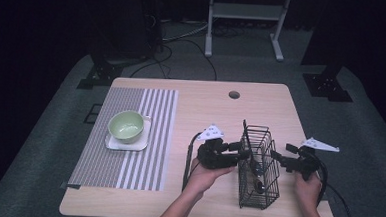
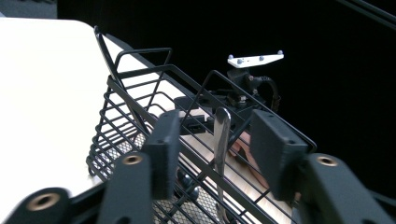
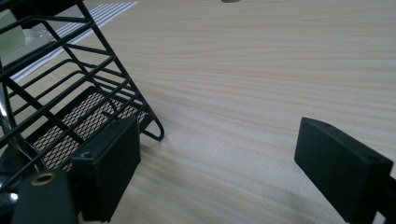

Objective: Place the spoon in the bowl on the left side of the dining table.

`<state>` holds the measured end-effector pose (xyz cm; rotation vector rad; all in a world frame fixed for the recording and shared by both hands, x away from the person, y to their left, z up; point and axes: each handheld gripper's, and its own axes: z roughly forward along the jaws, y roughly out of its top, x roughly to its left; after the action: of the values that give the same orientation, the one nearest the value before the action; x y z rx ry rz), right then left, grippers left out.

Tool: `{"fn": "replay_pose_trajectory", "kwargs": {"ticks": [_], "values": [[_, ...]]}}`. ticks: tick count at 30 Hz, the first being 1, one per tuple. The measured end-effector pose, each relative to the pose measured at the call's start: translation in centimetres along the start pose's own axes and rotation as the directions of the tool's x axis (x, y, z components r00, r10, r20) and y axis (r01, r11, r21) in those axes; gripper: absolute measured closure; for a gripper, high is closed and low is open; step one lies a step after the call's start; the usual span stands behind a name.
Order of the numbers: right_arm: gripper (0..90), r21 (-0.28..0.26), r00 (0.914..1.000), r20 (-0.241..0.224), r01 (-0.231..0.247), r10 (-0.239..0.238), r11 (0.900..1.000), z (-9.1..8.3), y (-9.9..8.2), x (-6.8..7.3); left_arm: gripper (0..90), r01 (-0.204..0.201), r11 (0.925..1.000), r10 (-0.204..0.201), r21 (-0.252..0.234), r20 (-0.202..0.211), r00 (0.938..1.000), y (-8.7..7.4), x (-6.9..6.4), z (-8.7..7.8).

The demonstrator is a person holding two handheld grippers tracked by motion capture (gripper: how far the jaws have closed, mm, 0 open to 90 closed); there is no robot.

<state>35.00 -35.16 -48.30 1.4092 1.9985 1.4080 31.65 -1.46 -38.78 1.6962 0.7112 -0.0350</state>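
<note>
– High view: grasp step in hand, by the look of it. Left gripper reaching from the left over the rim of the black wire cutlery basket, near the right part of the pale wooden table.

– After what, exactly?

– After the slim shiny metal utensil handle, standing tilted inside the basket. Seen in the left gripper view right between the two black pads, roughly centred.

– Clenched on it yet?

– Not yet. Half spread, with a clear gap on either side of the handle; no contact visible. Released, then, but well lined up.

– And the right gripper?

– Spread wide, grasping nothing. Parked just right of the basket, low by its foot, with bare table between the pads in the right gripper view. Possibly there to steady the basket; hard to say.

– Next move?

– Probably pinching the pads together on the handle, then drawing it straight up and clear of the wires. Calls for a square, firm grip, since smooth metal slips easily, and for keeping the basket from tipping or sliding leftwards.

– Other contents?

– Something dark and rounded lower in the basket; too dim to tell.
</note>
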Motion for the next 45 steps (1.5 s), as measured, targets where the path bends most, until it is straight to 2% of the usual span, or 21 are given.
{"fn": "replay_pose_trajectory", "kwargs": {"ticks": [4,8,11,15,18,24,27,33,45], "values": [[13.4,0.0,1.0,0.001,-0.001,0.001,1.0,0.0,0.0,0.0,68.4,-0.003,1.0,0.003,-0.003,0.009,1.0,0.0,0.0,-0.1],[13.4,0.003,1.0,0.002,-0.003,0.003,1.0,0.0,0.0,0.0,73.7,0.009,0.9999,-0.009,-0.01,0.022,0.9997,0.2,0.1,-0.3],[13.4,0.002,1.0,0.002,-0.005,0.005,1.0,0.0,0.0,0.0,83.5,0.0,0.9999,0.0,-0.012,0.023,0.9997,0.2,0.1,-0.4],[13.4,0.001,1.0,0.001,-0.006,0.006,1.0,0.0,0.0,0.0,88.8,0.006,0.9996,-0.005,-0.027,0.038,0.9992,0.2,0.1,-0.6],[13.4,0.003,1.0,0.002,-0.002,0.002,1.0,0.0,0.0,0.0,89.2,0.006,0.9996,-0.005,-0.026,0.049,0.9988,0.2,0.1,-0.6],[13.3,0.004,1.0,0.001,-0.002,0.002,1.0,0.0,0.0,0.0,89.3,0.041,0.9978,-0.036,-0.052,0.084,0.9958,0.2,0.2,-0.7],[13.4,0.004,1.0,0.002,-0.001,0.001,1.0,0.1,0.0,0.0,89.3,0.036,0.9977,-0.03,-0.057,0.096,0.9949,0.5,0.1,-0.9],[13.4,0.004,1.0,0.008,-0.002,0.002,1.0,0.1,0.0,0.1,89.3,0.033,0.9963,-0.025,-0.079,0.098,0.9949,1.2,-0.1,-1.6],[13.4,0.006,1.0,0.007,-0.001,0.001,1.0,0.1,0.0,0.1,89.3,0.095,0.9887,-0.082,-0.116,0.115,0.99,2.0,0.4,-2.7]]}}
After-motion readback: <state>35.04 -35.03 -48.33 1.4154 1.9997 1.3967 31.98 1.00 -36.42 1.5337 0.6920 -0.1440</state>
